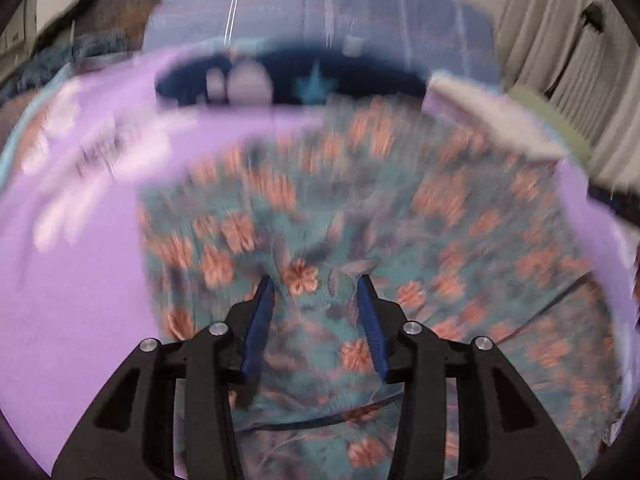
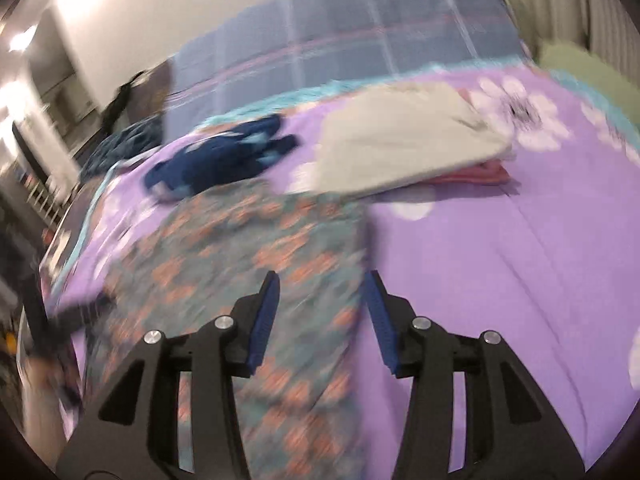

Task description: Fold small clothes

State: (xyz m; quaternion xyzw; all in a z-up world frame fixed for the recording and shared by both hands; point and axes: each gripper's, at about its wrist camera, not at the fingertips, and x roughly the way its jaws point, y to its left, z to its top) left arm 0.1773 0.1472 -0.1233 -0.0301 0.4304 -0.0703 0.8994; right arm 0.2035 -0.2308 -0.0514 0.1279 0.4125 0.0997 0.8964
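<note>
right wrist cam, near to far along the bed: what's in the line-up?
right gripper → floral teal garment → crumpled navy garment → checked blue headboard panel. The cream folded piece sits off to the right, so it's left out.

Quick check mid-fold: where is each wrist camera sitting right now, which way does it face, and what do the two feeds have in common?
Left wrist view: sits behind the left tongs, looking forward and down onto the floral garment spread on the purple bedspread; only the open black-and-blue tongs show.
Right wrist view: sits behind the right tongs, looking across the bed over the floral garment's right edge toward a folded beige garment; only its open tongs show.
Shared: floral garment, bedspread, a crumpled navy garment and the plaid blanket beyond.
</note>
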